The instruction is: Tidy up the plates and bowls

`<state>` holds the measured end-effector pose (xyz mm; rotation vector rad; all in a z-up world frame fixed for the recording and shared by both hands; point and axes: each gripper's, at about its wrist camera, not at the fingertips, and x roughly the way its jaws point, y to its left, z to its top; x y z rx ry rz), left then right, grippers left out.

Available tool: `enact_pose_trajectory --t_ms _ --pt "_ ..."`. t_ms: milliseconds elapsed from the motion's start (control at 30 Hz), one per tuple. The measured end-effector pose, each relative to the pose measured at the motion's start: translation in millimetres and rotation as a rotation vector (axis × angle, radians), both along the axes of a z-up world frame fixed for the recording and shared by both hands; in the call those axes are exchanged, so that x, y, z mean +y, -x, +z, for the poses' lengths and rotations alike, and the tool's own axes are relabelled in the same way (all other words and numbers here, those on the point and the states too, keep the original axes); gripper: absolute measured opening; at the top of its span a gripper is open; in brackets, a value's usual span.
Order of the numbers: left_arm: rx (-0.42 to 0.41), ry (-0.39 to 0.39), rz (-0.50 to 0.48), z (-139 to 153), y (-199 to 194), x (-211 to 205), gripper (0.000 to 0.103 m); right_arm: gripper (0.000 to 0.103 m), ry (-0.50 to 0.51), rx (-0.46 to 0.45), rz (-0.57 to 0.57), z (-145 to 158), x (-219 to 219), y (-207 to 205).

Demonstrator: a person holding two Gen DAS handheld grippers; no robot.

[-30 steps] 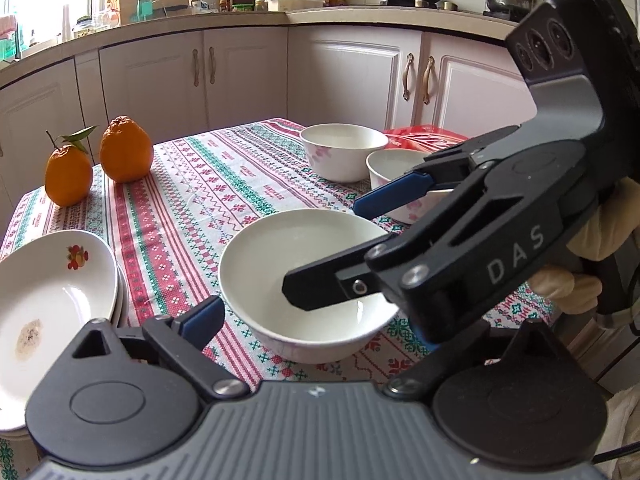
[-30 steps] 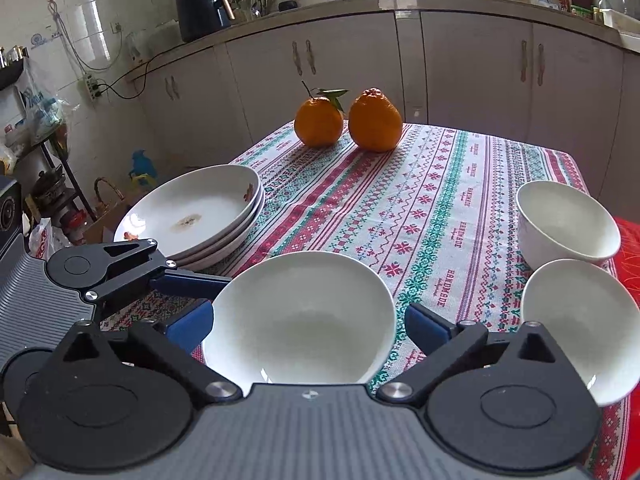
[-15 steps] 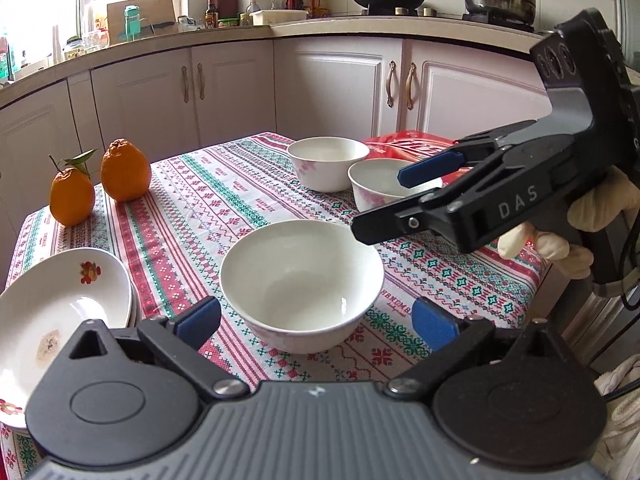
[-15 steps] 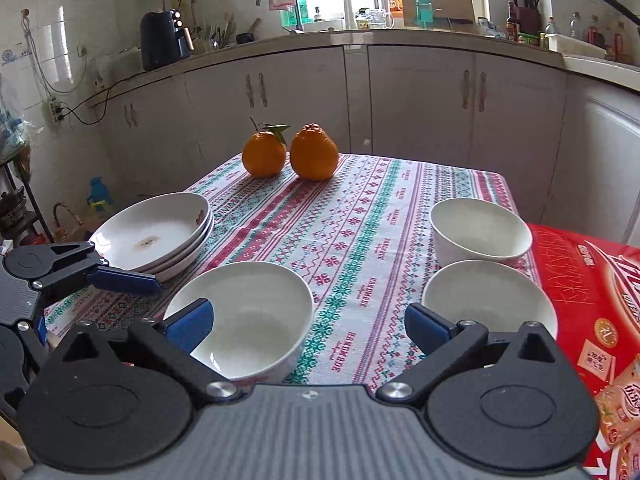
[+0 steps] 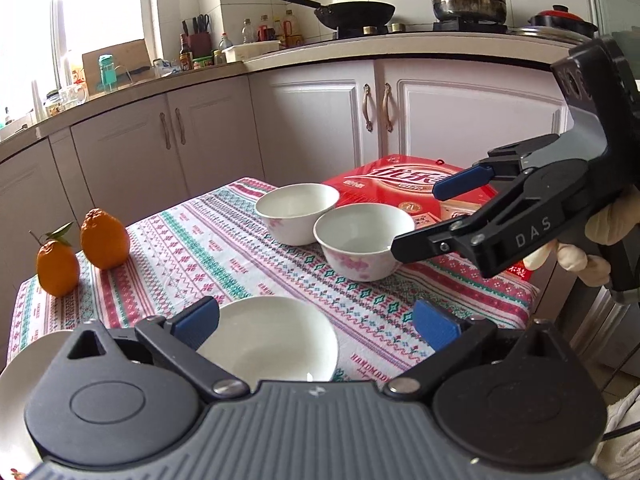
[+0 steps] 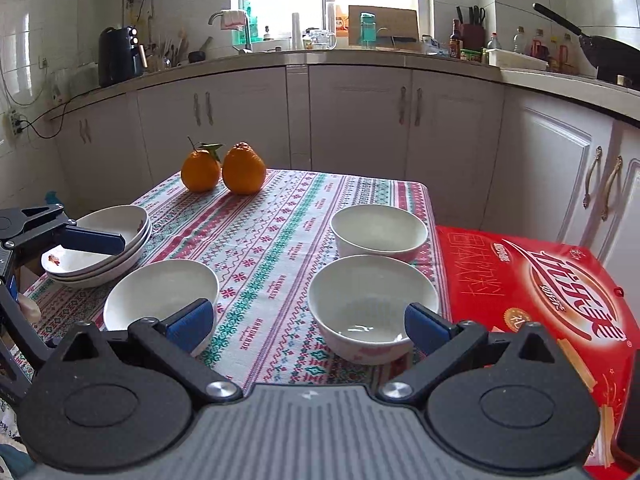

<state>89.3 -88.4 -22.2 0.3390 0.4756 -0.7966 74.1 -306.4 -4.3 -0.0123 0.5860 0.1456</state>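
Three white bowls stand on the patterned tablecloth: a near-left bowl (image 6: 160,294) (image 5: 272,340), a near-right bowl (image 6: 372,304) (image 5: 362,246) and a far bowl (image 6: 378,232) (image 5: 297,212). A stack of white plates (image 6: 104,248) sits at the table's left edge. My right gripper (image 6: 310,326) is open and empty, raised in front of the near-right bowl; it also shows in the left wrist view (image 5: 436,216). My left gripper (image 5: 316,320) is open and empty above the near-left bowl; its finger (image 6: 92,240) hangs over the plates.
Two oranges (image 6: 224,168) stand at the far left of the table. A red gift box (image 6: 536,292) lies at the table's right side. White kitchen cabinets (image 6: 360,120) and a worktop run behind the table.
Both grippers have pulled back and risen away from the near-left bowl. The right gripper has swung right, now facing the two right bowls. The bowl stays on the cloth.
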Motion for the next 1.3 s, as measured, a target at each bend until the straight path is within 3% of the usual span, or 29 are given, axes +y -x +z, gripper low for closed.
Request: enact_pose_trajectory --t_ms 267,533,633,933,1300 --pt "-0.015 0.007 -0.012 -13 -4 -44 0.102 0.103 0.008 0.024 -0.052 -2 -31 -3" --pt "0.053 0.042 -0.039 -18 -14 -70 0.102 0.103 0.027 0.013 -0.030 0 -47 -11" --pt "0.018 0.010 0.007 -24 -15 -82 0.102 0.103 0.023 0.015 -0.024 0 -52 -18" --pt "0.029 -0.007 0.055 -37 -28 -105 0.102 0.103 -0.017 0.080 0.031 -13 -68 -53" --pt "0.084 -0.023 0.083 -52 -44 -125 0.102 0.103 -0.087 0.152 0.090 -31 -83 -92"
